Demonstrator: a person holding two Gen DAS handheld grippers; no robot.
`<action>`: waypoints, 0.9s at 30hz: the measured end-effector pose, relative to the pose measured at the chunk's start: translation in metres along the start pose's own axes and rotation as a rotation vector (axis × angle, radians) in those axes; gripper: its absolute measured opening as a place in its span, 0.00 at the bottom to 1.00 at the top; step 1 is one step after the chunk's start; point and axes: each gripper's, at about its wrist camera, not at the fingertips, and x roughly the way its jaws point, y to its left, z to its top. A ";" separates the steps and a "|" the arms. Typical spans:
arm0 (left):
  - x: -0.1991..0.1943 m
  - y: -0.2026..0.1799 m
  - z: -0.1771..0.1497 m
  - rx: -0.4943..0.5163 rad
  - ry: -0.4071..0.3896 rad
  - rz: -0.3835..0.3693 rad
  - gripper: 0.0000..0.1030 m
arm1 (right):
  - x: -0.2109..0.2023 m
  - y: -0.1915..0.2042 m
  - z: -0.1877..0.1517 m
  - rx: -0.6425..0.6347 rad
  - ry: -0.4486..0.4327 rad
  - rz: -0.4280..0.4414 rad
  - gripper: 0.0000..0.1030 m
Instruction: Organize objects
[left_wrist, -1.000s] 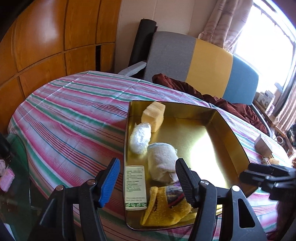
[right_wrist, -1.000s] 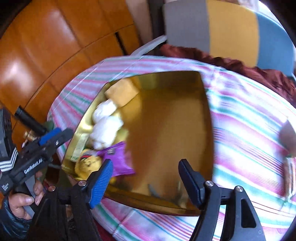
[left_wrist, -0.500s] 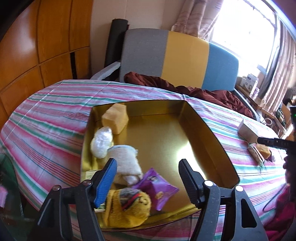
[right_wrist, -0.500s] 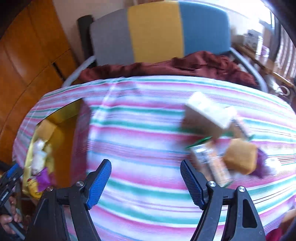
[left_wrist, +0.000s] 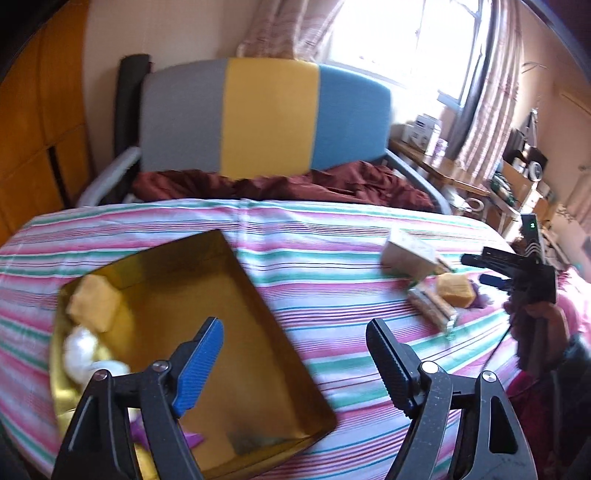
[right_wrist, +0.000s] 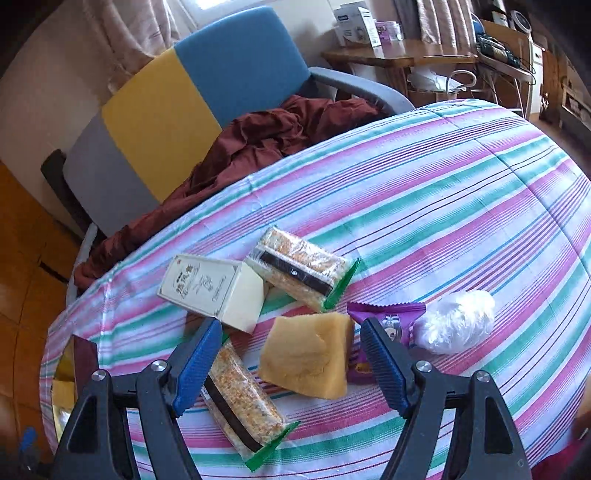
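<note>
right gripper (right_wrist: 291, 363) hangs wide and empty over the yellow sponge (right_wrist: 306, 356); left gripper (left_wrist: 295, 360), jaws just widening, holds nothing.

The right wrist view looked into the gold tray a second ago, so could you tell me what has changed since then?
The right gripper has swung away from the gold tray to hover, open and empty, over the yellow sponge in the loose pile. The left gripper has just opened wider, holds nothing and has drifted off the tray's contents. The tray and the pile look unmoved.
</note>
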 end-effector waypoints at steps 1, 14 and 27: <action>0.010 -0.010 0.007 -0.006 0.023 -0.039 0.78 | -0.003 -0.002 0.002 0.019 -0.014 0.007 0.76; 0.156 -0.119 0.070 -0.126 0.305 -0.219 0.76 | -0.014 -0.026 0.005 0.155 0.000 0.068 0.77; 0.264 -0.143 0.102 -0.326 0.415 -0.159 0.78 | -0.018 -0.027 0.005 0.168 0.006 0.128 0.77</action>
